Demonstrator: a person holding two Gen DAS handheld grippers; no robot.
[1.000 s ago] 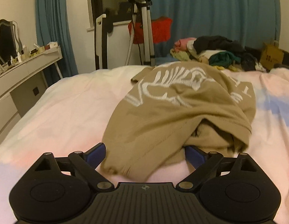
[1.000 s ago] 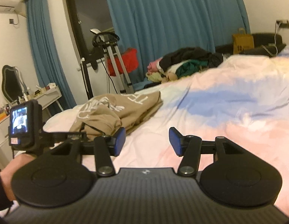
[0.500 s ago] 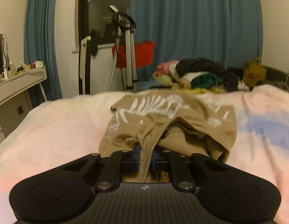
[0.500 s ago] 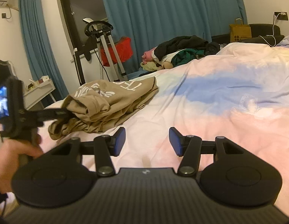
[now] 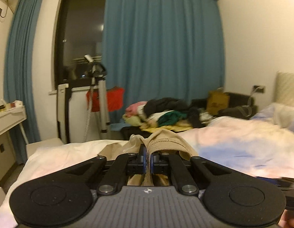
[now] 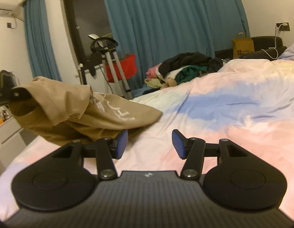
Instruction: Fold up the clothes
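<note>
A tan T-shirt point(image 6: 74, 110) with white print is lifted at one end above the pink and blue bedspread point(image 6: 232, 114), its far part still trailing on the bed. My left gripper point(image 5: 149, 161) is shut on the ribbed hem of the tan T-shirt point(image 5: 166, 138), which bunches up over the jaws. In the right wrist view the left gripper's fingers point(image 6: 19, 94) hold the raised cloth at the left edge. My right gripper point(image 6: 149, 143) hovers low over the bedspread, open, with nothing between its blue pads; the shirt lies just left of it.
A heap of mixed clothes point(image 6: 183, 68) sits beyond the bed's far side. A tripod point(image 6: 108, 64) and a red bag point(image 6: 126, 66) stand by the dark window and blue curtains point(image 5: 162, 47). A white dresser point(image 5: 6, 117) is at left, a paper bag point(image 6: 242, 47) at right.
The left gripper closed on the shirt's hem and rose, lifting that end off the bed and swinging rightwards. The right gripper stayed where it was, still open.
</note>
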